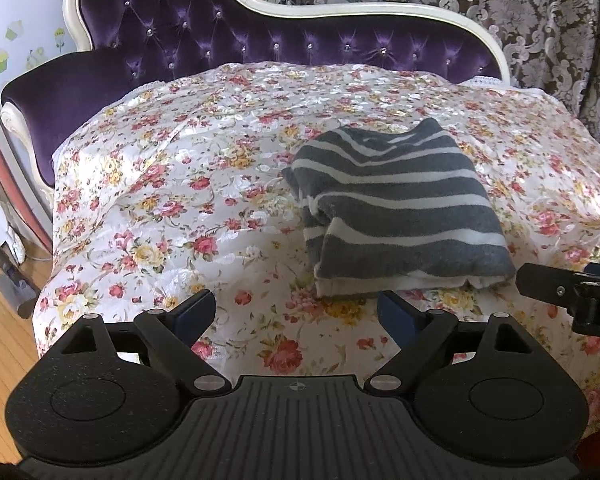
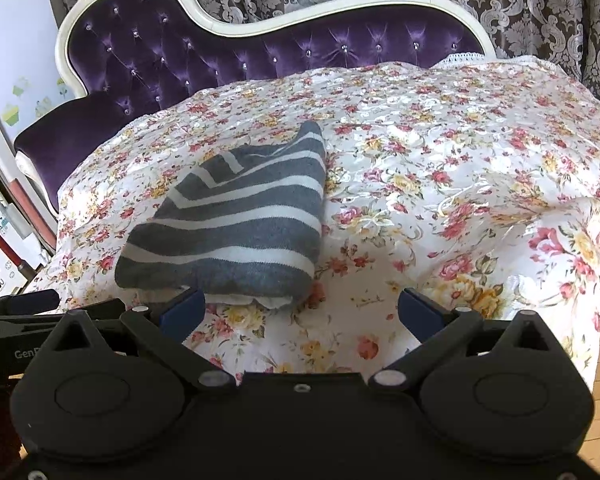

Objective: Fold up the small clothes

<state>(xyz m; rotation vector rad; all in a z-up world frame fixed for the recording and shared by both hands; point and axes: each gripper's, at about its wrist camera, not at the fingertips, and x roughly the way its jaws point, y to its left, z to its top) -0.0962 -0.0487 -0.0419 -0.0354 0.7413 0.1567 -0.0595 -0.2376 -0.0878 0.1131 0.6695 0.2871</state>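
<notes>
A grey garment with white stripes (image 1: 400,208) lies folded into a thick rectangle on the floral bedspread (image 1: 180,200). In the right wrist view the same folded garment (image 2: 236,224) lies left of centre. My left gripper (image 1: 298,314) stands open just in front of the garment's near edge, with only the bedspread between its blue pads. My right gripper (image 2: 300,310) is open too; its left pad sits by the garment's near right corner, and I cannot tell whether it touches. The right gripper's tip (image 1: 556,288) shows at the right edge of the left wrist view.
A purple tufted sofa back with a cream frame (image 1: 260,40) rises behind the spread. Patterned curtains (image 1: 540,20) hang behind it. Wooden floor (image 1: 4,320) shows at the left, with a vacuum cleaner (image 1: 4,248) standing beside the sofa. The bedspread (image 2: 460,200) lies bare to the right of the garment.
</notes>
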